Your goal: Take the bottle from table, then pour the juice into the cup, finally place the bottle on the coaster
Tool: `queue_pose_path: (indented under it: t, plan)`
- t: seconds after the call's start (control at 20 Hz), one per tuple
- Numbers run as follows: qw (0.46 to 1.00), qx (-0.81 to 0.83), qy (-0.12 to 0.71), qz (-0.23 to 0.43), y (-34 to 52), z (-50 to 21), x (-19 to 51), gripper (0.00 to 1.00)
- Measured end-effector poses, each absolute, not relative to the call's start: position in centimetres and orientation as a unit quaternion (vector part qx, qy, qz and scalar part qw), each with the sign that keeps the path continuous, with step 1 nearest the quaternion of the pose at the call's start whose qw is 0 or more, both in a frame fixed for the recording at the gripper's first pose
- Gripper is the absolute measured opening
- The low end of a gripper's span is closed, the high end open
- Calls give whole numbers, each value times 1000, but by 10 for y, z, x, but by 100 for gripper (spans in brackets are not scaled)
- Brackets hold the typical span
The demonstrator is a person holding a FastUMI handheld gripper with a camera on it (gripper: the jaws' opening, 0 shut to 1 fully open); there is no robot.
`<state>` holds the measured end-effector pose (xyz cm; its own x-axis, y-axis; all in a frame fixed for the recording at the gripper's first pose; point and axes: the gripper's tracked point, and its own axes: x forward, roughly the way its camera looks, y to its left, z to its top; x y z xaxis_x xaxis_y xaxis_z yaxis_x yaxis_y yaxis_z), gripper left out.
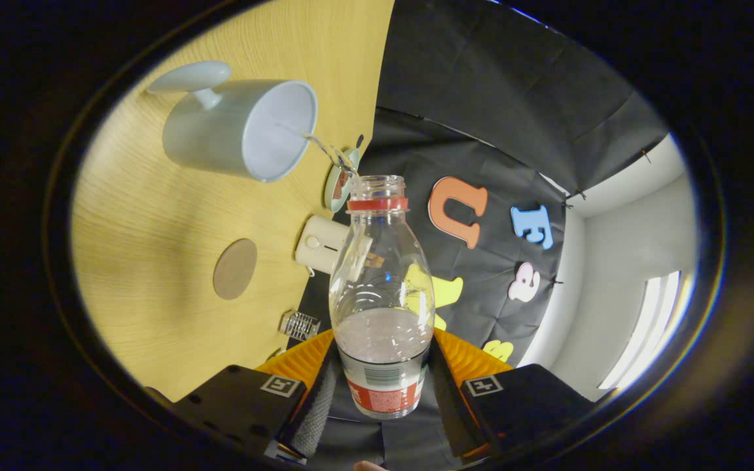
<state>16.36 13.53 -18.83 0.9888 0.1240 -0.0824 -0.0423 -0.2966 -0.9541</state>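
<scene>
— While the bottle [381,288] sits clamped between both fingers of the gripper [382,392], which way does it point?

— Its long axis runs straight ahead from the fingers, mouth leading, tipped over toward the cup [241,127] standing on the table [148,248]. A thin stream leaves the mouth and reaches the cup's opening.

— And the coaster [235,269]?

— On the table too, off to the side and nearer the fingers than the cup, well apart from both. That's where the bottle must swing next, I'd judge.

— Any writing?

— A red and white label, too blurred to read.
</scene>
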Motion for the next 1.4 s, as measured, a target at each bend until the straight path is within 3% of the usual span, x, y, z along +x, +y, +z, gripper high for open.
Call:
queue_pose_path:
  t: [1.4]
  plan:
    - [531,-841,-77,71,153,-154,164,76]
